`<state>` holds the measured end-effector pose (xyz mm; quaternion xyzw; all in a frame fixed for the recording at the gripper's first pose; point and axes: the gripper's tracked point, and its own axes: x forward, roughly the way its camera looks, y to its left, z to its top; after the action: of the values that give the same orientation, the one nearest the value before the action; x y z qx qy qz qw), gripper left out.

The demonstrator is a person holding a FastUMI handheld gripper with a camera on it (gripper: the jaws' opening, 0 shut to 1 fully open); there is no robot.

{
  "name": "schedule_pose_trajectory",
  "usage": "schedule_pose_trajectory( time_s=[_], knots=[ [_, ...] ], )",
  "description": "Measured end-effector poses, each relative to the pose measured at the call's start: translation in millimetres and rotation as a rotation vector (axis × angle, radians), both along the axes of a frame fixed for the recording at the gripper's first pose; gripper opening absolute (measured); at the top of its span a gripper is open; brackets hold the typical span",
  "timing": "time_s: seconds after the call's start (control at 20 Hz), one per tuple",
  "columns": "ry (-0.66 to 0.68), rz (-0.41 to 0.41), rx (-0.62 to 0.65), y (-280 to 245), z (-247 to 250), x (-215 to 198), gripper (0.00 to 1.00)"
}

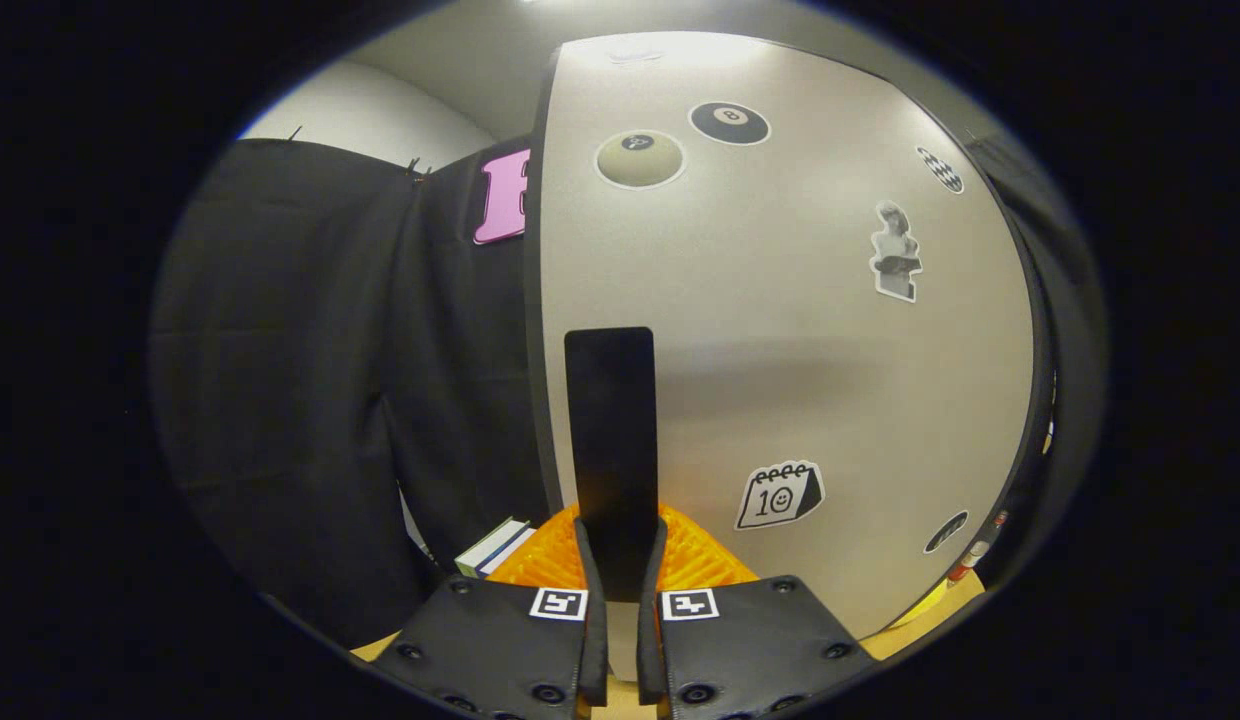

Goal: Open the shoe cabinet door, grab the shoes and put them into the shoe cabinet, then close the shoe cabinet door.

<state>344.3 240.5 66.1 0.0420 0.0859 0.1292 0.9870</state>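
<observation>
Shoe cabinet door (pixel 780 330): pale panel w/ stickers, right in front of the gripper (pixel 621 545); to its left hangs the booth's black cloth, w/ a few books (pixel 492 547) low down by the door's near edge. Fingers nearly closed on the door's dark upright handle (pixel 610 440), which sits between them — both look pressed to it. Can't tell if the door is mid-opening or mid-closing; shoes not located, so at least one door step is left.

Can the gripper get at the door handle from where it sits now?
Probably yes: the gripper already has the black handle of the cabinet door between its jaws, which look closed on its lower end, nothing in between.
</observation>
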Motion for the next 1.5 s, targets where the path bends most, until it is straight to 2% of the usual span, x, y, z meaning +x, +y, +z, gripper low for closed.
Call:
schedule_pose_trajectory(
  time_s=[0.25,0.45,1.1,1.5],
  knots=[
    [0.001,0.087,0.004,-7.7,0.6,-15.2,0.13],
    [0.003,0.114,-0.017,-11.4,2.0,-15.5,0.13],
    [-0.001,0.118,-0.024,-28.0,3.9,-27.9,0.13],
    [-0.007,0.073,-0.008,-38.9,3.4,-28.5,0.12]
  ],
)
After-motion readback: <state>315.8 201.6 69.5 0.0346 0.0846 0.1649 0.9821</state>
